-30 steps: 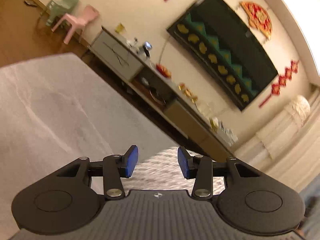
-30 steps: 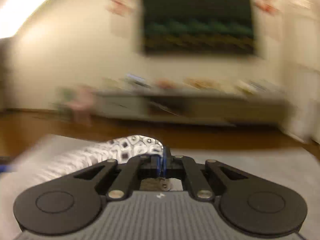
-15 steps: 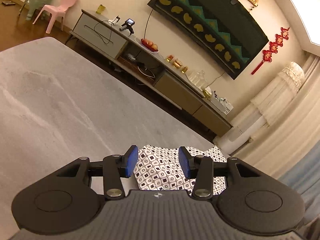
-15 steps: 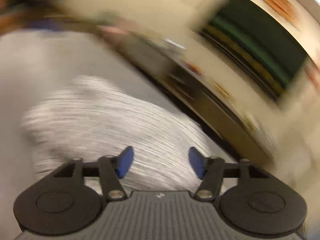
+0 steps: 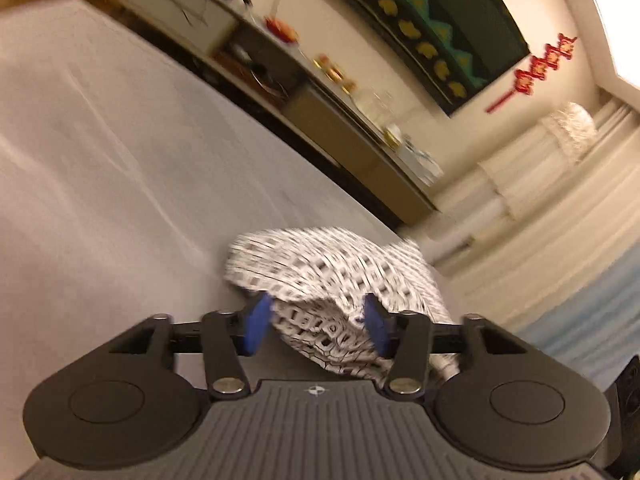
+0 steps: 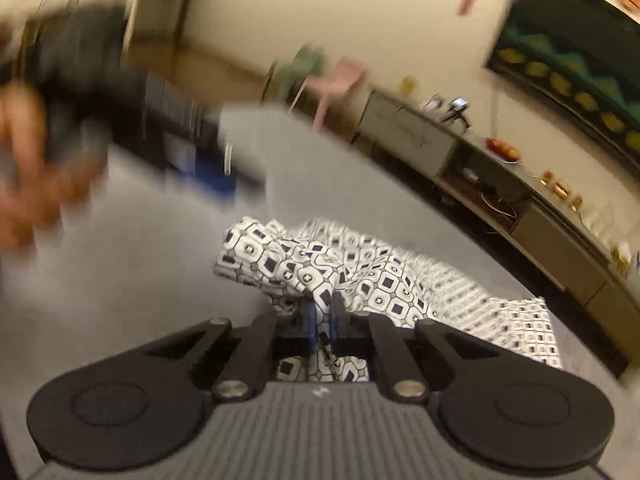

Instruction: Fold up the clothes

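A black-and-white patterned garment lies crumpled on the grey table. My left gripper sits low over its near edge. Its jaws are opening, and a bulge of cloth lies between the blue pads without being pinched. In the right wrist view the garment spreads to the right across the table. My right gripper is closing and has a raised fold of the cloth clamped between its nearly touching jaws. A blurred hand with the other gripper's dark body shows at upper left.
The table's far edge runs close behind the garment. Beyond it a long low TV cabinet stands against the wall, also seen from the right wrist as the cabinet. Small plastic chairs stand on the floor, and curtains hang at the right.
The left gripper dropped toward the garment and its jaws widened around the cloth. The right gripper opened over the garment, rolled, then closed on a fold.
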A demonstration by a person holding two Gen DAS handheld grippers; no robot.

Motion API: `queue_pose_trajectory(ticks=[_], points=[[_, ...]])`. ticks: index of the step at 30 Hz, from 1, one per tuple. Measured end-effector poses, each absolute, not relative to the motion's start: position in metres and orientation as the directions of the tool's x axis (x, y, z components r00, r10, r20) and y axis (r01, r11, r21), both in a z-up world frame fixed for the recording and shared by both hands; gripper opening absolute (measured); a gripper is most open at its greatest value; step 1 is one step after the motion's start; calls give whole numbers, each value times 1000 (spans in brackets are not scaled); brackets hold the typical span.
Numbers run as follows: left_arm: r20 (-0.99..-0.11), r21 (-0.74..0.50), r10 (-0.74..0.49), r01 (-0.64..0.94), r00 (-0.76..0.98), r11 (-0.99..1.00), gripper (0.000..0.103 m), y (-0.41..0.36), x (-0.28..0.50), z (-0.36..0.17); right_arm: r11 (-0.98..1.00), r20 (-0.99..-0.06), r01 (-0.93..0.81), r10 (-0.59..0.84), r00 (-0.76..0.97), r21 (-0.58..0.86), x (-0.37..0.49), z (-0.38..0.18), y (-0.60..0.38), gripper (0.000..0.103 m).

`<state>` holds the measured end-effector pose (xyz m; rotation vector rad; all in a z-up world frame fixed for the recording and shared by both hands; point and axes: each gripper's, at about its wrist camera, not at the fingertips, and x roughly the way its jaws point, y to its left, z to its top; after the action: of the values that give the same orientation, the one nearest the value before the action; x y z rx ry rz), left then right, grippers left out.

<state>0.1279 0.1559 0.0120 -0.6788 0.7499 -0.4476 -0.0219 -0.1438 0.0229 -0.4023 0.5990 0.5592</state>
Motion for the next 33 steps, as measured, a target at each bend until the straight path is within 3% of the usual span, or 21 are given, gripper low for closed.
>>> queue_pose_trajectory(ticks=[2,3,7,9,12,18,26,31,33], points=[[-450,-729,-634,151,629,667,90,146,132,5,800,-597,-589,418,685,-116,-30,36,-157,6],[-441,-737,-648,161,621,656,91,142,134,1,802,-588,-591,438,680,-86,-35,39,-160,6],[-496,-714,-660,168,565,680,89,126,144,-20,769,-600,-635,475,643,-71,-68,31,-123,6],[-526,-704,-657,157,540,692,80,121,147,-32,768,-601,-637,478,640,-68,-61,31,-99,6],[-529,-723,-662,127,531,679,80,126,147,-36,789,-598,-606,440,670,-98,-53,33,-98,6],[-436,-831,-744,91,506,549,86,149,117,-22,864,-563,-498,377,735,-70,-8,37,-120,6],[-482,-826,-736,33,475,562,86,129,121,-58,883,-548,-469,387,742,-12,2,28,-119,6],[-505,-810,-713,18,486,586,79,113,144,-73,842,-578,-539,442,686,4,-21,23,-111,6],[-513,-791,-702,45,494,610,58,107,146,-76,837,-591,-548,441,676,-2,-27,20,-110,6]])
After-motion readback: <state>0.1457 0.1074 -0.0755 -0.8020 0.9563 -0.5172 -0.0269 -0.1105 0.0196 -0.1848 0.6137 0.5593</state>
